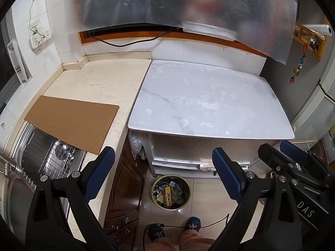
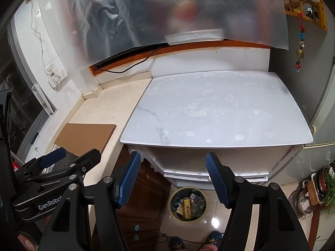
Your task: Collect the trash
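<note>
Marble counter: we see a white, grey-veined slab (image 1: 209,104) with pale blotches across it, sitting on a ribbed-front cabinet (image 1: 199,148).
Cream counter: beside the slab on its left, a beige stone top (image 1: 100,79) runs into the tiled corner; the two tops meet edge to edge.
Cardboard: a flat brown sheet (image 1: 71,121) lies on the cream counter and overhangs the sink's wire rack (image 1: 48,152).
Wall: white tiles, a socket strip with a trailing cable (image 1: 38,35), a wooden window sill, and a frosted plastic sheet (image 1: 188,4) hanging over the window (what lies behind it is only a blur).
Right side: a grey fridge door with a small bell charm (image 1: 296,71) hanging from a wooden rack.
Floor: glossy pale tiles; the person's patterned slippers (image 1: 193,223) show at the bottom of the view.
Trash: it sits in a round bin (image 1: 171,192) on the floor, just in front of the ribbed cabinet, with wrappers and a yellow packet inside.
Left claw (image 1: 163,173): we find its blue pads spread wide, nothing between them, touching nothing, hanging above the bin and the cream counter's edge.
Right claw (image 2: 173,177): released too, blue pads apart, empty, poised above the bin; it hangs just beside the left claw.
</note>
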The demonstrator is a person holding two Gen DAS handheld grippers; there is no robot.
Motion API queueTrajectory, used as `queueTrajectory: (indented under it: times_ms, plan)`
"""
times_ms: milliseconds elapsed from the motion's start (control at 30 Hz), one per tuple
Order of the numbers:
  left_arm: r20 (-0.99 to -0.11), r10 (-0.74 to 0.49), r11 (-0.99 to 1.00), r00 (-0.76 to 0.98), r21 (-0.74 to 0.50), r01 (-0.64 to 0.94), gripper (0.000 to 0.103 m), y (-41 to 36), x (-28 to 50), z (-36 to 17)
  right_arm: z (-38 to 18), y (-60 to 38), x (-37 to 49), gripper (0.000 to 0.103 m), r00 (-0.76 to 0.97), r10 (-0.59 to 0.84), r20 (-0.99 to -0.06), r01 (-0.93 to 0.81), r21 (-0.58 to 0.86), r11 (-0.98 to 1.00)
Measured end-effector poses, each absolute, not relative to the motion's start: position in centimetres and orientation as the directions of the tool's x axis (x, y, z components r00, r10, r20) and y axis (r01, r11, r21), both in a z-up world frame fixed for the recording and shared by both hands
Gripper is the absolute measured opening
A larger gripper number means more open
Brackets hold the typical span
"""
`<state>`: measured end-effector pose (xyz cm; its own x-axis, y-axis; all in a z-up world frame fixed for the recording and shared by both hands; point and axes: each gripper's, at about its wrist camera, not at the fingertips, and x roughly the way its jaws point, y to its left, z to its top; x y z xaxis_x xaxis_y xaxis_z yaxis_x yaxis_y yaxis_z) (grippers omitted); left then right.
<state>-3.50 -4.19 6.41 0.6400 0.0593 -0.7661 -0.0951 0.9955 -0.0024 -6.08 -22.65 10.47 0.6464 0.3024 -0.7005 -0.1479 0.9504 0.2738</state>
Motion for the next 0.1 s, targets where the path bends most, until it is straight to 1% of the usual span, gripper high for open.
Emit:
queueTrajectory:
  times_ms: [100]
  plan:
    - [-0.767, 0.060, 0.995, 0.639, -0.002, -0.096, 0.093, -4.23, -3.50, 6.40, 10.40, -22.68, -6.08, 0.066, 0.647, 0.302, -0.700, -0.147, 0.274, 0.950]
